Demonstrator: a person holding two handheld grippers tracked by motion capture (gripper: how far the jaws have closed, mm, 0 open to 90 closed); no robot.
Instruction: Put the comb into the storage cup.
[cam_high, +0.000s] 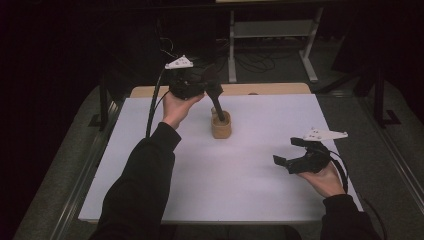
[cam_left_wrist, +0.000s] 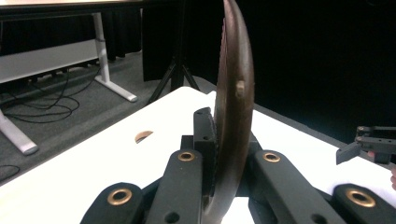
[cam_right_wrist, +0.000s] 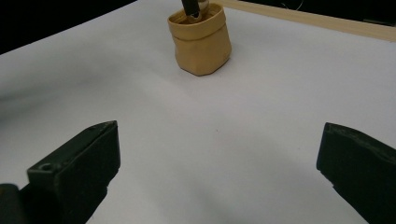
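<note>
Left gripper (cam_high: 212, 90) clamps a dark utensil — its end stands in the tan pouch (cam_high: 221, 125).
The pouch sits upright on the white table (cam_high: 240, 165), near its far middle, directly below that gripper. The right gripper (cam_high: 292, 152) rests well apart at the near right, jaws spread wide — nothing between them.

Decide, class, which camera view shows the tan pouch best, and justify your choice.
The right gripper view: the tan pouch stands large and sharp on the white table, rolled rim and a dark handle inside plainly visible. The high view shows the pouch small, under the left gripper. In the left gripper view, a dark utensil blocks the middle.
</note>
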